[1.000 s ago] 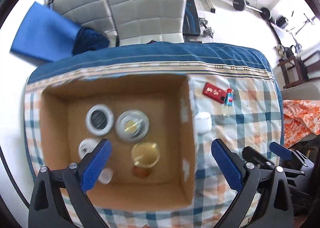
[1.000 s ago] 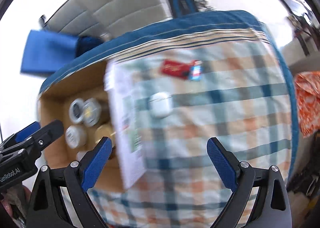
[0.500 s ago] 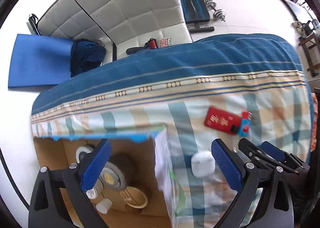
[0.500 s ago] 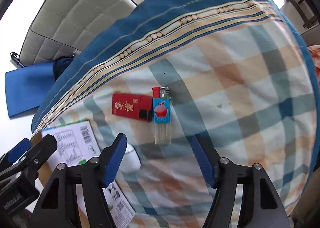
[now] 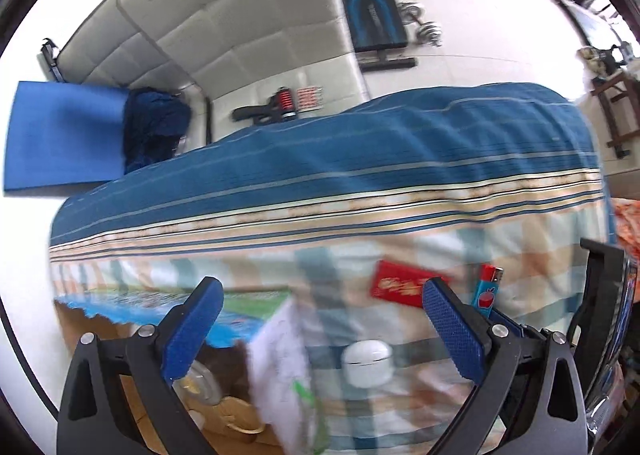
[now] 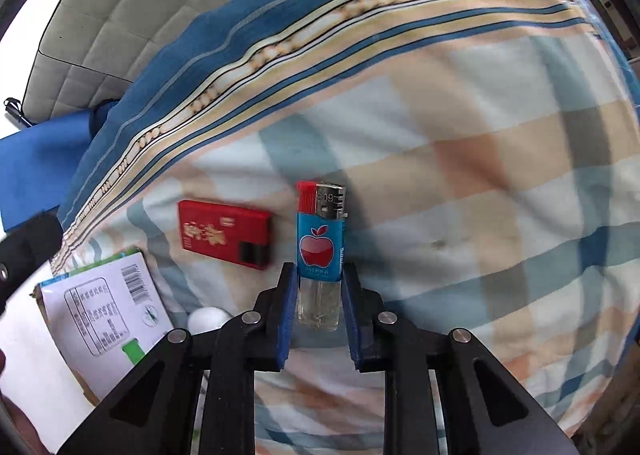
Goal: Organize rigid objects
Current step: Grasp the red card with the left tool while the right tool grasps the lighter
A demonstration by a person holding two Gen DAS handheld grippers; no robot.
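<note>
My right gripper (image 6: 319, 289) is shut on a blue lighter (image 6: 320, 251) with a red apple print, gripping its clear lower part on the checked cloth. A red box (image 6: 224, 234) lies just left of the lighter. A white earbud case (image 6: 206, 319) sits lower left. In the left wrist view my left gripper (image 5: 320, 327) is open and empty above the cardboard box's (image 5: 132, 339) right wall, with the white case (image 5: 366, 361), the red box (image 5: 400, 289) and the lighter (image 5: 486, 293) ahead. Round tins (image 5: 204, 379) lie inside the cardboard box.
The checked cloth (image 6: 480, 195) with a blue striped border covers the table. The cardboard box's printed flap (image 6: 104, 307) stands at the lower left of the right wrist view. White cushioned chairs (image 5: 240, 31) and a blue mat (image 5: 60, 135) lie beyond the table's far edge.
My right gripper moved forward and closed on the lighter. My left gripper rose and shifted right, away from the box's inside, staying open.
</note>
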